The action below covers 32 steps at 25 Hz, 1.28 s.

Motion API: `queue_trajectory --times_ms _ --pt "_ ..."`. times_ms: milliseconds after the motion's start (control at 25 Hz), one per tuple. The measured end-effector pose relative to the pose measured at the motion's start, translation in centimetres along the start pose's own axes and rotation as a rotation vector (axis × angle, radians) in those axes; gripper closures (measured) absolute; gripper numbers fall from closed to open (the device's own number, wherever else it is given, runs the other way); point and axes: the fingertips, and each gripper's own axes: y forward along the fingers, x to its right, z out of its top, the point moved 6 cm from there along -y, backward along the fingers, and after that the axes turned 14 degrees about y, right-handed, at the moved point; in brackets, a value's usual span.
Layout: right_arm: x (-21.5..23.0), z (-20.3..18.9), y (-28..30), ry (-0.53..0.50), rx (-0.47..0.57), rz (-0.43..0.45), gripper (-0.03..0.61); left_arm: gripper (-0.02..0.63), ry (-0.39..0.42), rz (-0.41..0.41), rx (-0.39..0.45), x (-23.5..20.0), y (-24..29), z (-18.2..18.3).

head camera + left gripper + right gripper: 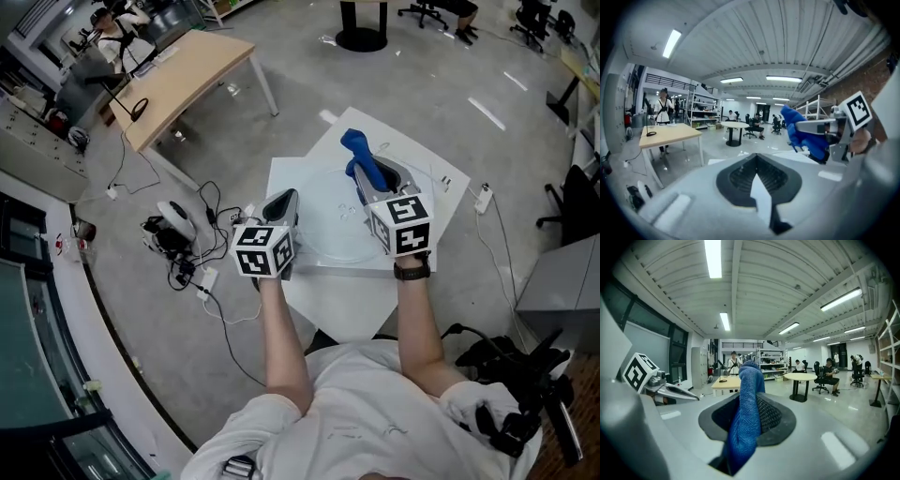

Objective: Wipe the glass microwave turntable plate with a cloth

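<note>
Head view: a clear glass plate (pixel 328 225) lies flat on a small white table (pixel 342 305); the left gripper (pixel 280 201) is over the plate's near left edge, and the right gripper (pixel 361 178) is over its far right part; a blue cloth (pixel 359 148) sticks out past the right gripper's tips; a wooden table (pixel 183 80) stands well apart on the grey floor.

Left gripper view: the jaws are drawn together to a point with nothing between them; they face level across the room, so the plate is out of this view; the right gripper is just to the side, with the cloth bunched in its grip.

Right gripper view: the jaws are clamped on the cloth, which runs up the middle of the dark pads and stands above their tips; the left gripper shows at the left edge, apart from the cloth; the plate is not seen here either.
</note>
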Motion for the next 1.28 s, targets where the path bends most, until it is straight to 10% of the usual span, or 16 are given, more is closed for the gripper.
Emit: queue_trajectory --times_ms 440,1280 --pt "-5.7 -5.3 8.7 -0.144 -0.407 0.182 0.492 0.614 0.054 -0.229 -0.285 -1.1 3.1 -5.1" --pt "-5.5 -11.3 14.6 -0.232 -0.68 0.16 0.492 0.614 0.055 -0.379 -0.433 0.8 6.2 -7.6"
